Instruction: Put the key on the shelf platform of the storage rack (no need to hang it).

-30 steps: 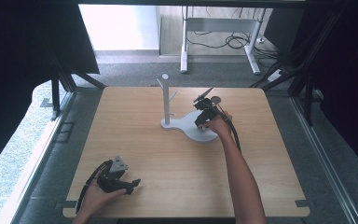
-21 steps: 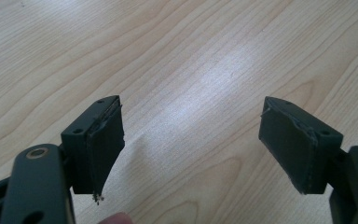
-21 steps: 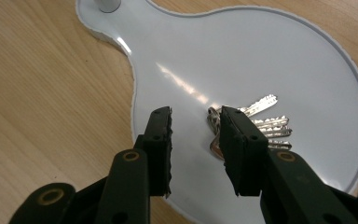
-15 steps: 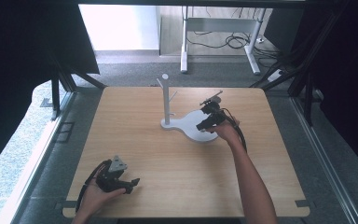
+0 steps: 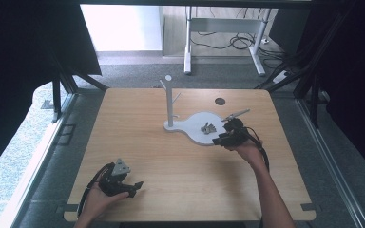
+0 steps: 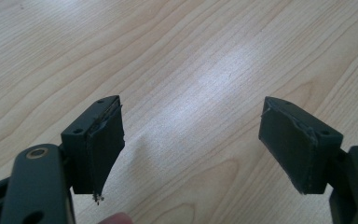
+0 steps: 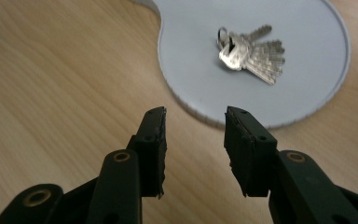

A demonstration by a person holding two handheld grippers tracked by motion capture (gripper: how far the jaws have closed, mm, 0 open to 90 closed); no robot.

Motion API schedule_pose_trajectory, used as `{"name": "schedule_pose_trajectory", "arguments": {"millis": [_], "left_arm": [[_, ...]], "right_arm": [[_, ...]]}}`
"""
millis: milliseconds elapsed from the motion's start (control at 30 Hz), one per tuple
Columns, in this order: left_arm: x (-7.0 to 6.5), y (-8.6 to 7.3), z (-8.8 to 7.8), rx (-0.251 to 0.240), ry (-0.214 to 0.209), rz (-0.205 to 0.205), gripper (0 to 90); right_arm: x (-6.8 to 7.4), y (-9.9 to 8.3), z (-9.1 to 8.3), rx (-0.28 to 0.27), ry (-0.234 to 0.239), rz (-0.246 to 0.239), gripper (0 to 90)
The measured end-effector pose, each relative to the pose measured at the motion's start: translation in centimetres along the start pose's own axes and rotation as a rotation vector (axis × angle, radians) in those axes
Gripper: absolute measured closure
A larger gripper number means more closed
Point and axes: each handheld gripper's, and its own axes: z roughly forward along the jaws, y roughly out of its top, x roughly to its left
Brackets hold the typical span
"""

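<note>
Right hand-held gripper (image 5: 217,140) now off the tray (image 5: 195,135), empty; keys (image 5: 207,128) there.

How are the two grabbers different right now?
The left gripper has its jaws spread wide; the right gripper has its jaws open only a little. The left one sits over bare table; the right one is beside the white tray with the keys. Both hold nothing.

- You can see the wooden desk (image 5: 180,190) with a small dark round hole (image 5: 220,101) near its far edge.
- Past your desk there is a white frame with two legs (image 5: 223,28), and black cables (image 5: 228,42) lie on the floor by it.
- Dark curtains (image 5: 28,57) hang at both sides.
- Grey carpet (image 5: 138,76) lies around the desk.
</note>
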Motion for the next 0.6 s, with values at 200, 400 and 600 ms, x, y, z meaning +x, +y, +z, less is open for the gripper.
{"name": "schedule_pose_trajectory", "arguments": {"millis": [200, 400, 600], "left_arm": [[0.0, -0.1, 0.3, 0.01, 0.004, -0.005, 22.3], [-0.1, -0.1, 0.5, 0.017, 0.007, -0.006, 22.3], [-0.2, -0.1, 0.7, 0.026, 0.009, -0.002, 22.3]], "right_arm": [[0.1, -4.4, -1.5, -0.038, -0.015, 0.008, 57.4], [0.2, -8.1, -2.3, -0.061, -0.027, 0.027, 56.3], [0.2, -12.3, -3.1, -0.039, -0.052, 0.053, 53.3]]}}
